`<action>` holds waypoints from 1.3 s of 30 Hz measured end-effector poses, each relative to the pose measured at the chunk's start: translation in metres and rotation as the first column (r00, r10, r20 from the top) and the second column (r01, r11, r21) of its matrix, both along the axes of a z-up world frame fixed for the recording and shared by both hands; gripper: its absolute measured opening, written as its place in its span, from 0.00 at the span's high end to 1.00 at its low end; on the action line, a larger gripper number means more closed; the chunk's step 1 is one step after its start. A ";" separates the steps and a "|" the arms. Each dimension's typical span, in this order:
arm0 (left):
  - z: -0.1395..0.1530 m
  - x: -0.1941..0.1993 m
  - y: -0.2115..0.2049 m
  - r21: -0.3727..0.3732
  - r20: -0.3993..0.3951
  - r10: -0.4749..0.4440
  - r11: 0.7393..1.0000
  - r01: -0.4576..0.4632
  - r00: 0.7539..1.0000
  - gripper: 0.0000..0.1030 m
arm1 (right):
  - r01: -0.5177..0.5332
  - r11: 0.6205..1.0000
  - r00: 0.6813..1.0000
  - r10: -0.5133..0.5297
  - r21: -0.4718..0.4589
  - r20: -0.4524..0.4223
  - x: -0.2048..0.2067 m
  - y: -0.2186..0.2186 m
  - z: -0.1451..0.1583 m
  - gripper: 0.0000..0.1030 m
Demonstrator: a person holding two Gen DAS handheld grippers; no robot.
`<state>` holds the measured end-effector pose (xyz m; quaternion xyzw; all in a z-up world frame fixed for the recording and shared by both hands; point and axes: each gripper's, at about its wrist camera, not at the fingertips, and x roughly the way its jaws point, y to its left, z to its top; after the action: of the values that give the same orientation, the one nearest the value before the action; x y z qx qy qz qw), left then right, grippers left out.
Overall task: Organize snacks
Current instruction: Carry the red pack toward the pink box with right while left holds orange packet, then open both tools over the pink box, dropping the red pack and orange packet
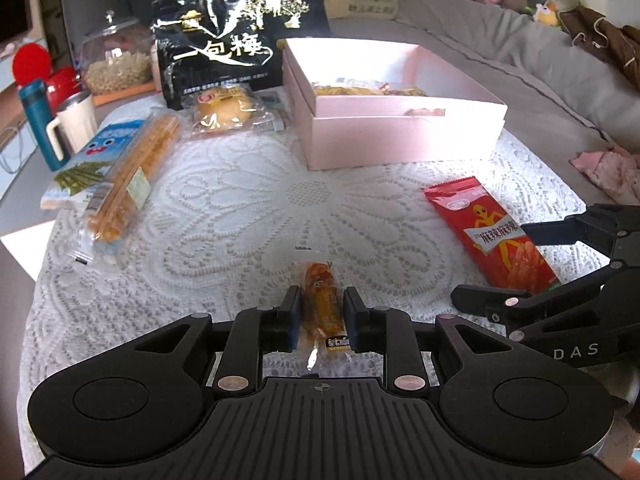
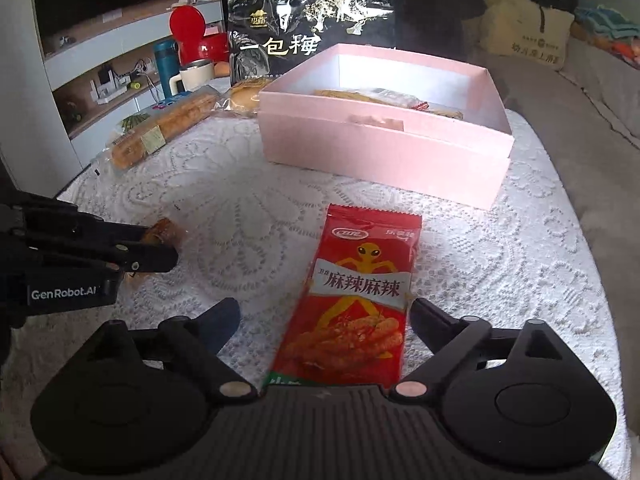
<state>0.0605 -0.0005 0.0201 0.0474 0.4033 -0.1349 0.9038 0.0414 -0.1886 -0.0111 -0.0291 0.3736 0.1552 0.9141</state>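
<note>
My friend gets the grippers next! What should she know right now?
Left gripper: shut on a small orange snack packet.
Right gripper: jaws wide open on either side of the red spicy snack packet, which lies flat on the lace cloth, not gripped.
Done: some snacks already in the pink box.
Left: both packets, plus the biscuit sleeve, bun and black plum bag.

— How many loose snack packets?
— Six: one red spicy-strip packet [image 2: 356, 300], one small orange wrapped snack [image 1: 320, 304], one clear biscuit-stick pack [image 1: 124, 184], one blue seaweed pack [image 1: 88, 160], one wrapped bun [image 1: 224, 110], one big black plum bag [image 1: 236, 36].
— Boxes?
— One open pink cardboard box [image 1: 400, 136].
</note>
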 end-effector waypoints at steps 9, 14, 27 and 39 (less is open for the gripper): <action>0.003 -0.002 -0.008 -0.068 -0.022 -0.035 0.997 0.033 0.999 0.76 | 0.015 0.998 1.000 -0.016 -0.063 -0.008 0.002 -0.006 0.019 0.53; 0.014 0.000 -0.014 -0.067 0.012 -0.028 0.997 0.028 1.000 0.76 | 0.021 0.998 1.000 -0.020 -0.067 0.019 0.001 -0.010 0.029 0.54; 0.041 0.029 -0.030 -0.094 0.076 -0.033 0.995 0.040 0.997 0.76 | 0.055 0.998 0.997 -0.053 -0.030 0.064 0.020 -0.015 0.063 0.54; 0.081 0.131 -0.061 -0.136 0.139 -0.069 0.987 0.088 0.988 0.76 | 0.169 0.985 0.975 -0.171 0.023 0.145 0.110 -0.038 0.121 0.54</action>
<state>0.1912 -0.0612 0.1008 0.0076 0.3290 -0.1952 0.9239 0.1512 -0.2262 0.1096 -0.0037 0.3057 0.0757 0.9491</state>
